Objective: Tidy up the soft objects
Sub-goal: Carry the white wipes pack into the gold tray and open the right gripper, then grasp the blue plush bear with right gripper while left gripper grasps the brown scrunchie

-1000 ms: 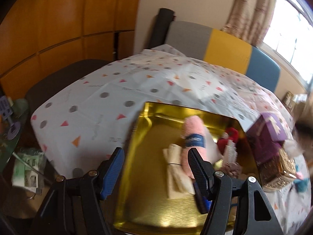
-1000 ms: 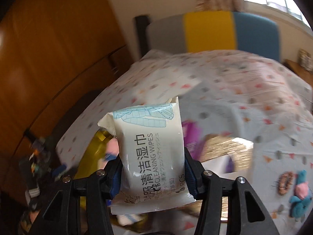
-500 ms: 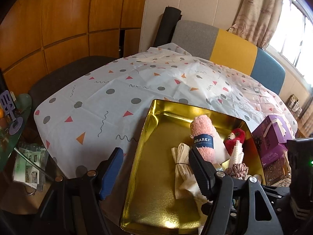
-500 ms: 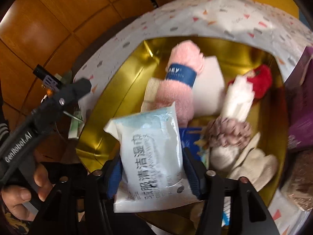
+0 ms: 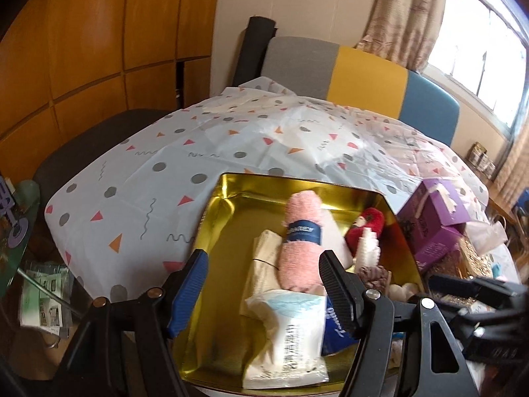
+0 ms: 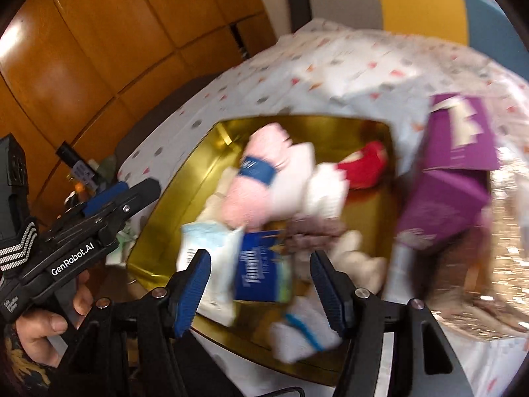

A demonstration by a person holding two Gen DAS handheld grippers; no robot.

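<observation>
Lying loose in gold tray [image 5: 211,218]: wipes pack [image 5: 291,337]

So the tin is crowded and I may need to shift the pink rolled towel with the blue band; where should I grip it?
Grip the pink rolled towel across its blue band, from above: it lies flat and that middle is exposed.
</observation>
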